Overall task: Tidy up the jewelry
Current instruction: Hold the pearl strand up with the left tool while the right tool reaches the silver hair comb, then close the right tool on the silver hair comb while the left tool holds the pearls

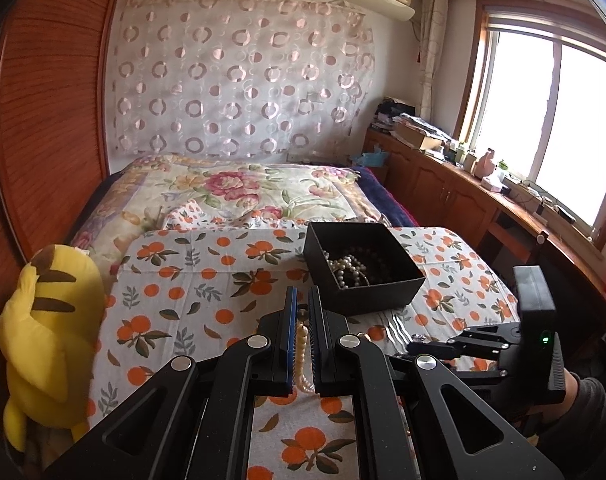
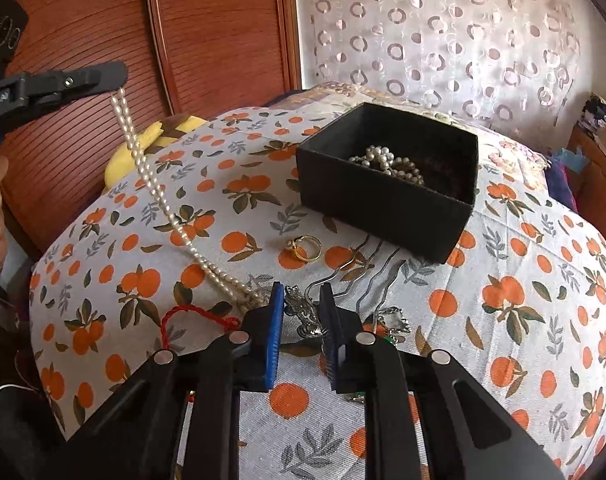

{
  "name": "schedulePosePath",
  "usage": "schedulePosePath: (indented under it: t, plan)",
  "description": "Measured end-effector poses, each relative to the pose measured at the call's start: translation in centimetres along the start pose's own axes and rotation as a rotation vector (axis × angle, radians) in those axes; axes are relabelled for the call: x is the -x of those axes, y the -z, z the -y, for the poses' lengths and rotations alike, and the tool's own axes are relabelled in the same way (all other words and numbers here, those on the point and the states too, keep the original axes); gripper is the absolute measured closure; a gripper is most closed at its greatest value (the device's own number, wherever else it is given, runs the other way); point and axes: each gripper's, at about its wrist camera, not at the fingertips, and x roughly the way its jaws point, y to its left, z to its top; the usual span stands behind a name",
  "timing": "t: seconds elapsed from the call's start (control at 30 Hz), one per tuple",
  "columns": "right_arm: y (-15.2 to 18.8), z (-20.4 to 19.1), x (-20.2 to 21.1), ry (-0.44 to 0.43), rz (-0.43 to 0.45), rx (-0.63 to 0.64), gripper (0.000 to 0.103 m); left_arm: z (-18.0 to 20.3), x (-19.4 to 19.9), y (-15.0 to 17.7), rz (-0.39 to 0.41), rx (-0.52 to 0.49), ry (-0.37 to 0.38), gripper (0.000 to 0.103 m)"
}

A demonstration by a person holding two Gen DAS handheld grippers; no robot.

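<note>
So my left tongs (image 1: 301, 300) are clenched on a long cream pearl necklace (image 2: 159, 196), and from the right wrist cam I can see it hanging off the tips as a doubled strand, running down at a slant until its lower end lies on the orange-print bedspread (image 2: 503, 340) just beside my right tongs (image 2: 301, 294). The right tongs have just been closing in, but the blue pads (image 2: 277, 312) aren't pressing on anything as far as I can tell; between them sits a silver ornate hairpin (image 2: 303, 312), its wavy prongs stretching away toward the box. That's the open black square cardboard box (image 2: 379, 208), sitting on the bedspread a bit further back, and it already has a heap of grey-white pearl strands (image 2: 387, 162) inside plus something dark I can't make out. In front of the box, between it and the necklace, there's a small gold ring (image 2: 308, 247) lying loose. A thin red cord (image 2: 191, 314) curls on the cloth right by the left side of my right tongs. Off at the edge of the bed there's a yellow plush toy (image 1: 51, 336), well apart from the jewelry.
</note>
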Motion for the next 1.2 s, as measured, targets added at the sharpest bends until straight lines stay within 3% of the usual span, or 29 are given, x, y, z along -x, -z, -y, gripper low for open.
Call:
schedulePosePath:
  t: [0.07,0.13,0.3,0.57,0.6,0.63,0.9,0.97,1.03,1.07,1.2]
  plan:
    - [-0.2,-0.2,0.3,-0.01,0.01,0.011,0.095,-0.2,-0.1,0.1,-0.002,0.001,0.0,0.098]
    - [-0.4,-0.4,0.9,0.012,0.022,0.024,0.098,-0.1,-0.1,0.1,-0.002,-0.003,0.001,0.098]
    - [-0.7,-0.1,1.5,0.011,0.029,0.023,0.099,0.7,-0.1,0.2,0.001,-0.02,0.012,0.098]
    - [-0.3,2.6,1.8,0.097,0.047,-0.032,0.094,1.6,-0.7,0.7,-0.014,-0.029,0.025,0.098]
    - [-0.2,2.9,2.0,0.094,0.052,-0.042,0.094,1.7,-0.7,0.7,-0.015,-0.029,0.025,0.098]
    - [-0.2,3.1,2.1,0.084,0.05,-0.044,0.102,1.7,-0.7,0.7,-0.017,-0.029,0.025,0.098]
    - [0.3,5.3,3.5,0.124,0.064,-0.07,0.102,1.9,-0.8,0.7,-0.016,-0.033,0.029,0.098]
    - [0.8,6.5,3.4,0.154,0.053,-0.086,0.094,2.1,-1.0,0.8,-0.018,-0.037,0.032,0.098]
    - [1.4,7.6,3.2,0.163,0.041,-0.11,0.065,2.3,-1.1,0.8,-0.02,-0.038,0.034,0.098]
    - [1.7,8.1,3.0,0.17,0.039,-0.13,0.059,2.4,-1.2,0.9,-0.022,-0.039,0.035,0.098]
    - [2.3,9.6,2.1,0.155,0.023,-0.19,0.051,2.4,-1.3,0.9,-0.023,-0.038,0.035,0.098]
